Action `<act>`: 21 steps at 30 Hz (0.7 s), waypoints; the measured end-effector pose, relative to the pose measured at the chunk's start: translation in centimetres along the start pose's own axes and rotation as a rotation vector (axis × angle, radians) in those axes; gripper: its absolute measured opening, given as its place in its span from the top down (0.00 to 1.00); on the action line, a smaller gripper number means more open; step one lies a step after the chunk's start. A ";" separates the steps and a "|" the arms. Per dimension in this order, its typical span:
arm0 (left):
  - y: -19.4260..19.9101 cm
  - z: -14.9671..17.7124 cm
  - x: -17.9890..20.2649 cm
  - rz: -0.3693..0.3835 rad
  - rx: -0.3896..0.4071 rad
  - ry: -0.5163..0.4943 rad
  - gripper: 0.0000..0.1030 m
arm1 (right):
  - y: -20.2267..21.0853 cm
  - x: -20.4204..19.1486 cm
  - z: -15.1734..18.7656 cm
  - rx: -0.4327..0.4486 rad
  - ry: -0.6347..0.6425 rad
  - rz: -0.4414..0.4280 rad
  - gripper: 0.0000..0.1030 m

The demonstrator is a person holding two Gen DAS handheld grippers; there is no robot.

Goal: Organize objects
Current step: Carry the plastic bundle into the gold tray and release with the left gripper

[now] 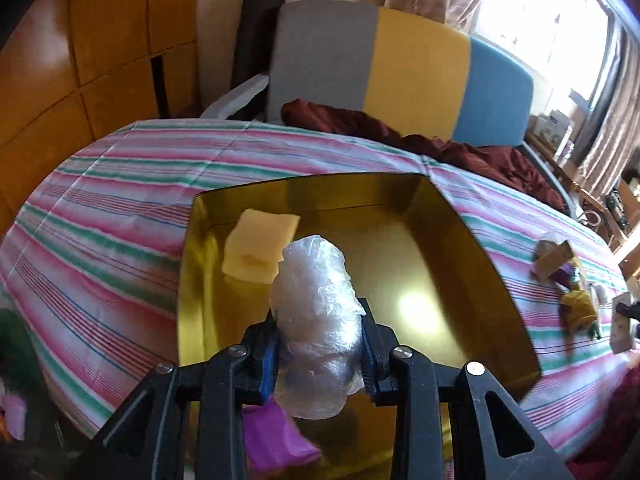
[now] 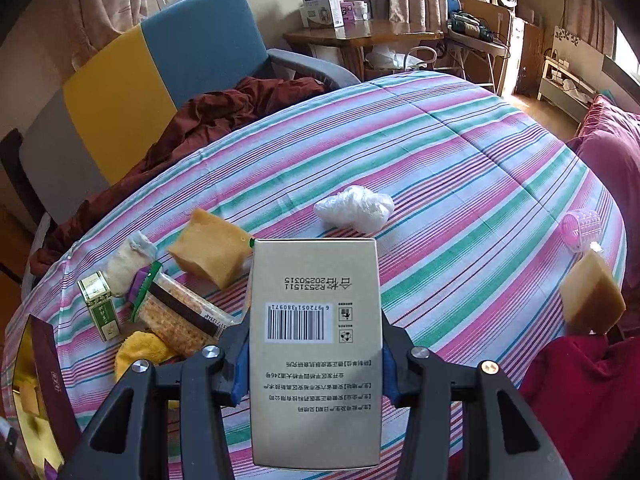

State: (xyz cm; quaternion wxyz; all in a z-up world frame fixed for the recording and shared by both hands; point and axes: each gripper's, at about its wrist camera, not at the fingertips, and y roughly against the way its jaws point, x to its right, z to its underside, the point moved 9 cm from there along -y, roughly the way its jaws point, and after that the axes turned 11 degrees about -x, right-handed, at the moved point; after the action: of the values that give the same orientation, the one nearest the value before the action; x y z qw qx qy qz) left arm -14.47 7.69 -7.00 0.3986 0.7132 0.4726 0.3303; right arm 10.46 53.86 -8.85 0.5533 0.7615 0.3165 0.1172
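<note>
The plastic bundle [image 1: 316, 320] sat clamped between the blue pads of the left gripper [image 1: 320, 344], held above the gold tray [image 1: 460, 248]. Inside the tray lay a yellow sponge [image 1: 260, 246] near the far left corner and a purple sheet [image 1: 276, 440] at the near edge. The tray rested on the striped bedspread [image 1: 120, 184].

The right gripper [image 2: 314, 364] held a beige box [image 2: 314, 340], barcode face up, over the same bedspread [image 2: 460, 184]. Beyond the box lay a tan block [image 2: 210, 252], a white bag [image 2: 354, 208], a cracker pack [image 2: 180, 312], a green box [image 2: 100, 306], a yellow cloth [image 2: 138, 354], a pink roller [image 2: 582, 226] and a second tan block [image 2: 592, 298] at the right.
</note>
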 end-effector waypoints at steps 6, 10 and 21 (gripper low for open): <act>-4.3 0.9 -2.3 -0.017 -0.119 0.028 0.68 | 0.0 -0.2 0.1 0.003 0.009 0.002 0.52; -5.8 1.4 -2.8 -0.026 -0.172 0.024 0.67 | 0.6 -0.5 -0.1 0.033 0.022 0.006 0.52; -6.6 1.4 -2.3 -0.031 -0.169 -0.012 0.60 | 4.3 -5.4 -0.1 0.130 0.158 -0.052 0.52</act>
State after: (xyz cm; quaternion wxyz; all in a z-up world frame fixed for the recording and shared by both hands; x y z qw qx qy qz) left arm -16.76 6.71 -13.69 0.4652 0.6717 0.4515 0.3585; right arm 7.75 49.86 -3.99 0.4790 0.7758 0.3856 0.1416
